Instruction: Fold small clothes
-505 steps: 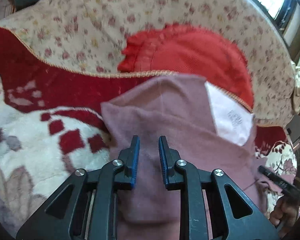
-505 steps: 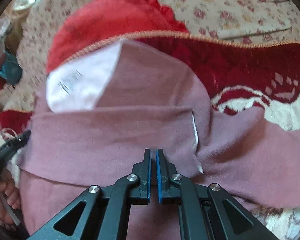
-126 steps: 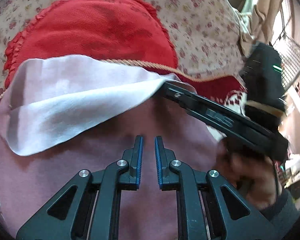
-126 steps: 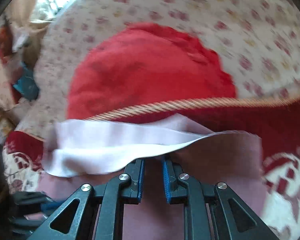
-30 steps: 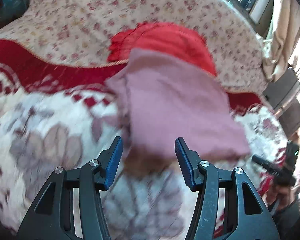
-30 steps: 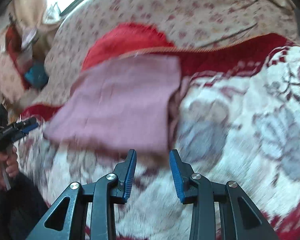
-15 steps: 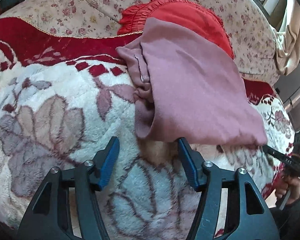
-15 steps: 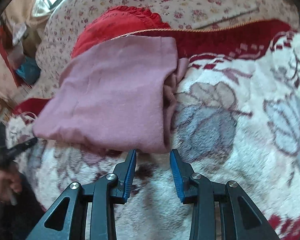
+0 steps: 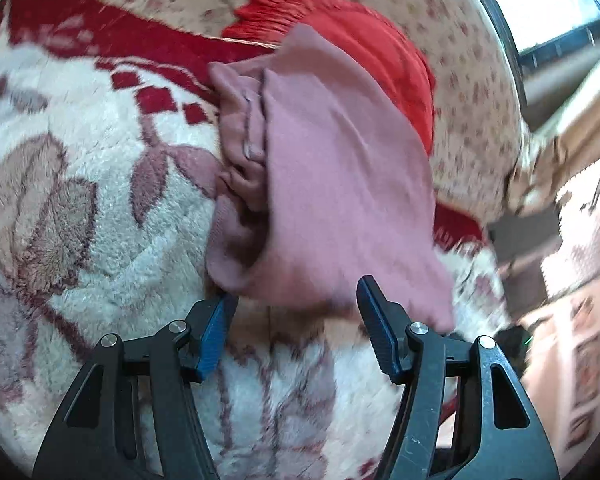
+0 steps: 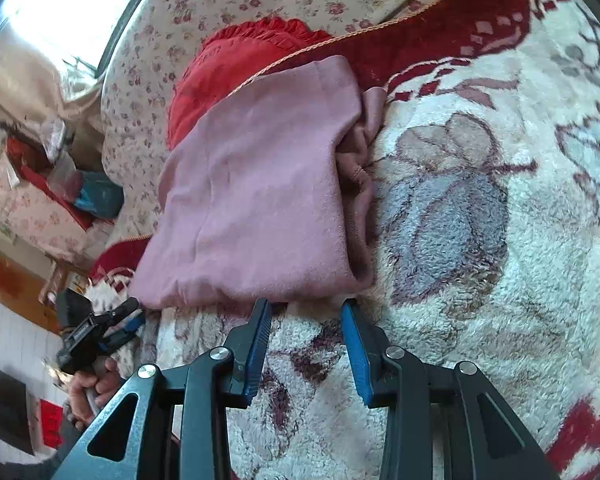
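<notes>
the left wrist view looked forward and down past its own left gripper (image 9: 296, 322), close over a fleecy flowered blanket (image 9: 100, 216), with the folded pink garment (image 9: 332, 200) just beyond the fingertips. the right wrist view looked the same way past the right gripper (image 10: 306, 334), equally near but from the garment's (image 10: 256, 200) other side, and it caught the left gripper (image 10: 100, 328) at its lower left edge. both views shared the garment, the blanket (image 10: 480, 240) and the red cushion (image 9: 380, 48) (image 10: 224, 68) behind.
</notes>
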The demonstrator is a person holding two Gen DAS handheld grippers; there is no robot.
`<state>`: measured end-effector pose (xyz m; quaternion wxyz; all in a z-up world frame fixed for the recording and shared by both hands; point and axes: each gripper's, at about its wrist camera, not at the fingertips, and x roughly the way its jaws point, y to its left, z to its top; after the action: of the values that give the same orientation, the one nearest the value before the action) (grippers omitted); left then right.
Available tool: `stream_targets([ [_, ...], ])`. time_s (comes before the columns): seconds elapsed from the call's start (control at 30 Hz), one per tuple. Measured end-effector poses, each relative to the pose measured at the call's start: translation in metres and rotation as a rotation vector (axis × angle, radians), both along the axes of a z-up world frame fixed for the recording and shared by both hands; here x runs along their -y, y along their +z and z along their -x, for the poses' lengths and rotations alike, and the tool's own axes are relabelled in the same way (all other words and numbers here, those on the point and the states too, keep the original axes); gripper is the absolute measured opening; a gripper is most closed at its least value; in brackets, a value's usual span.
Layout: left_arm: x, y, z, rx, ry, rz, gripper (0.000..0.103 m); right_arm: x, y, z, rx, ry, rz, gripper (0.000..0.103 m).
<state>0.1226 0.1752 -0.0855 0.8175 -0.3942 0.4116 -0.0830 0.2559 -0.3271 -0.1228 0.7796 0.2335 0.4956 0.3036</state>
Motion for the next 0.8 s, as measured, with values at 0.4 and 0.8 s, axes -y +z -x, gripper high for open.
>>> stream_targets([
  [0.4, -0.015, -0.010, -0.009, -0.023, 0.038, 0.072, 0.016, 0.007, -0.009, -0.026, -0.086, -0.157, -0.206, 0.028],
  [0.8, 0.004, 0.007, 0.041, -0.098, -0.019, 0.044, 0.005, 0.040, 0.019, 0.001, -0.050, -0.157, -0.081, 0.006],
])
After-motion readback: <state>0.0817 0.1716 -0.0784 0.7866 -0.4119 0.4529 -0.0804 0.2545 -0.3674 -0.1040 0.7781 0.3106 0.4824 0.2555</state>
